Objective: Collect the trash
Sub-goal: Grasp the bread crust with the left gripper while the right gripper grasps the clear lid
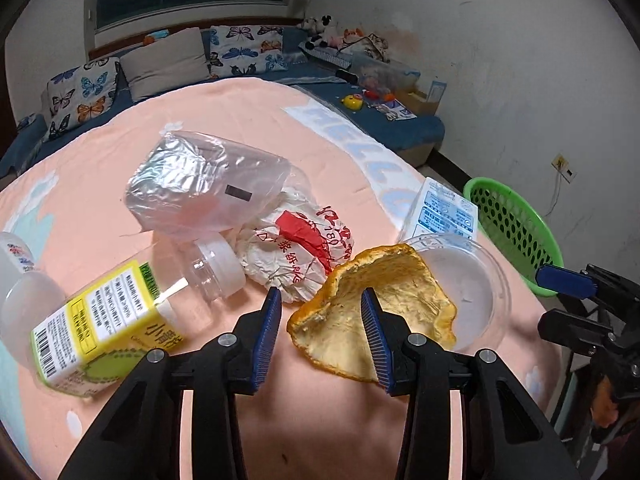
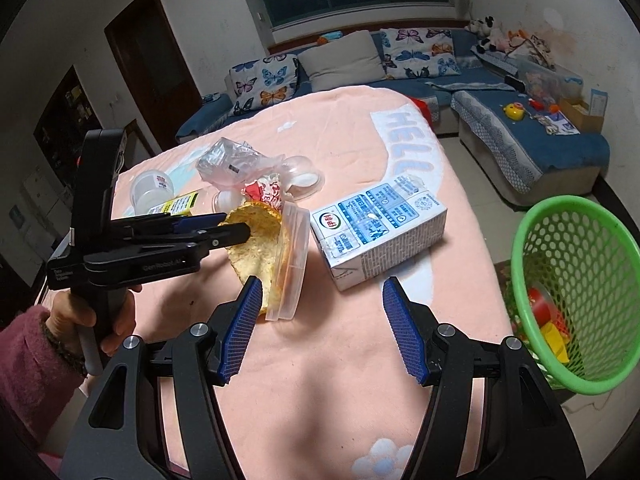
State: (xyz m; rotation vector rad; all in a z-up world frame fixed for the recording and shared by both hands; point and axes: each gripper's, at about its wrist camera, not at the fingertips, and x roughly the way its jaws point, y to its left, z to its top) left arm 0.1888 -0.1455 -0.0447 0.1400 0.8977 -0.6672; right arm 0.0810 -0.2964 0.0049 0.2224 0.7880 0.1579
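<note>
A large orange peel (image 1: 384, 304) (image 2: 256, 248) leans on a clear plastic lid (image 1: 476, 280) (image 2: 294, 256) on the pink cloth. My left gripper (image 1: 322, 314) (image 2: 236, 228) is open, its jaws astride the peel's left edge. My right gripper (image 2: 320, 300) is open and empty, above the cloth in front of the blue-white milk carton (image 2: 376, 228) (image 1: 440, 212). The green basket (image 2: 576, 292) (image 1: 512, 232) stands off the table's right edge with some trash inside.
On the cloth lie a crumpled red-and-white paper wrapper (image 1: 296, 248), a clear plastic bag (image 1: 204, 184), a yellow juice box (image 1: 104, 320), a clear capped bottle (image 1: 212, 264) and a white pot (image 2: 152, 192). A blue sofa (image 2: 520, 136) stands behind.
</note>
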